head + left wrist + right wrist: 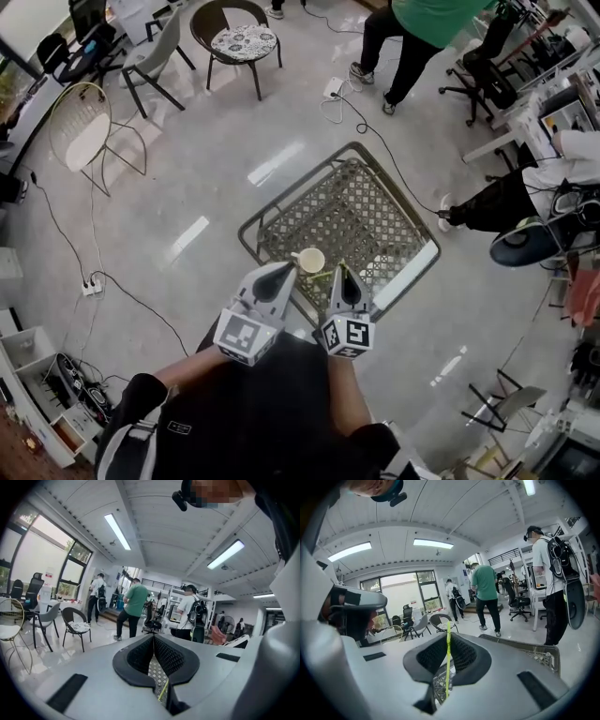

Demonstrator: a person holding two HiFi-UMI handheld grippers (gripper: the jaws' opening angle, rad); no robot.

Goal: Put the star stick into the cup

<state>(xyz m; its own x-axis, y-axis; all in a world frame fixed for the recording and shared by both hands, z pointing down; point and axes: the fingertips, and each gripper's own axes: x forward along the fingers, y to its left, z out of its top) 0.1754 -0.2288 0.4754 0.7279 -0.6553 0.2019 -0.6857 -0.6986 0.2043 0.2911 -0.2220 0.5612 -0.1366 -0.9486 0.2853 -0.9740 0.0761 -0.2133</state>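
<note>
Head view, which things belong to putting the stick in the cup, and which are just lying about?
Job: thin yellow-green stick, held in the right gripper; cream round cup; grey metal lattice table under it.
Lying about: black chair with patterned cushion; white wire chair; white power strip.

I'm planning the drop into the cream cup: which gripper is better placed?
Right. The right gripper is shut on the thin yellow-green stick and sits just beside the cream cup on the metal lattice table. The left gripper is shut, holding nothing.
</note>
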